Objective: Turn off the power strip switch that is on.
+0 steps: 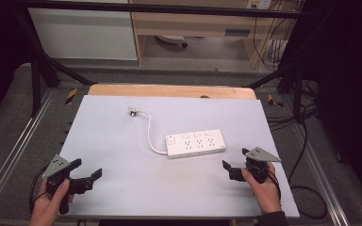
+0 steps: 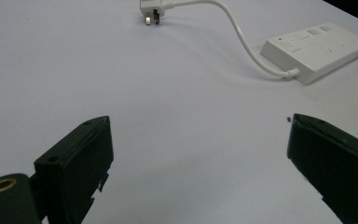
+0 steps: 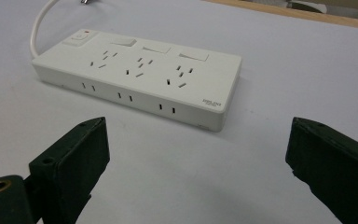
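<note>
A wide pale table [image 1: 122, 188] fills the middle of the room, its wooden back edge [image 1: 169, 90] showing beyond the light sheet. Near the centre, a little to the right, lies the white power strip [image 1: 196, 143], flat on its back, three sockets and three switches facing up, with one more switch at the cord end. From its left end the white cord [image 1: 150, 134] curves away toward the far left, ending at the plug [image 1: 133, 111], which rests on the table well apart from the strip.

Down at the near edge, the person's two hands hold the tools. The right gripper [image 1: 234, 164] sits just short of the strip's right end, near it but not touching; in the right gripper view the strip [image 3: 140, 74] lies ahead between the two black jaws, which stand wide apart with bare table between them. The left gripper [image 1: 88, 171] hovers at the near left corner, well apart from strip and plug. Its jaws are spread wide too, nothing in them; in the left gripper view the plug [image 2: 150, 10] and strip [image 2: 317, 49] lie far ahead.
</note>
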Demonstrator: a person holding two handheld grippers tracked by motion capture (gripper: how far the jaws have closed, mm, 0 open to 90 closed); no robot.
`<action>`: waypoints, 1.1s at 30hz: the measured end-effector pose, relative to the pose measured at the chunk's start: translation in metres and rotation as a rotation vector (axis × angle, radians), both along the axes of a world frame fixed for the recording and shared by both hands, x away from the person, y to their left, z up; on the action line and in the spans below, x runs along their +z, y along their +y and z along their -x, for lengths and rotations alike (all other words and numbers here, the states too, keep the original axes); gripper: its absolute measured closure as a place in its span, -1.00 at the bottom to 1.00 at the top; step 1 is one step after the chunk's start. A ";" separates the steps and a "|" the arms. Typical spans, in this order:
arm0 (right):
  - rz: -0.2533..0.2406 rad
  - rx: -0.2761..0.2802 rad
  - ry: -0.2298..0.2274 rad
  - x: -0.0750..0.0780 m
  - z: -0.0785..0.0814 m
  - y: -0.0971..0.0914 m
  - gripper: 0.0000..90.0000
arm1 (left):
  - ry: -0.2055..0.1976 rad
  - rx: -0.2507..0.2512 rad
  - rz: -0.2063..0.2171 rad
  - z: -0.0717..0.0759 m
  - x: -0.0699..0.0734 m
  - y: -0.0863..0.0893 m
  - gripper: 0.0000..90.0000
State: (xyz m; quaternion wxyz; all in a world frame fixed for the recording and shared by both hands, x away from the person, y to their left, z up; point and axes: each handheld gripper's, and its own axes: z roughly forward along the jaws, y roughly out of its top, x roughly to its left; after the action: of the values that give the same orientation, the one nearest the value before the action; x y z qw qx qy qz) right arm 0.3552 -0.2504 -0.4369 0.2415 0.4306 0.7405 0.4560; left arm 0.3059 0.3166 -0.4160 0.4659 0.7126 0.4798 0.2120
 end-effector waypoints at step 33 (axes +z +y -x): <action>-0.039 -0.001 -0.006 0.015 0.001 0.011 -0.91 | 0.033 -0.004 -0.016 -0.001 -0.002 -0.001 -0.83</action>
State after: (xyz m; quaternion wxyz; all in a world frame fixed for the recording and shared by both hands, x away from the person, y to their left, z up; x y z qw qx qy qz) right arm 0.3537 -0.2390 -0.4219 0.2353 0.4341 0.7306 0.4716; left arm 0.3067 0.3159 -0.4184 0.4529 0.7207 0.4840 0.2031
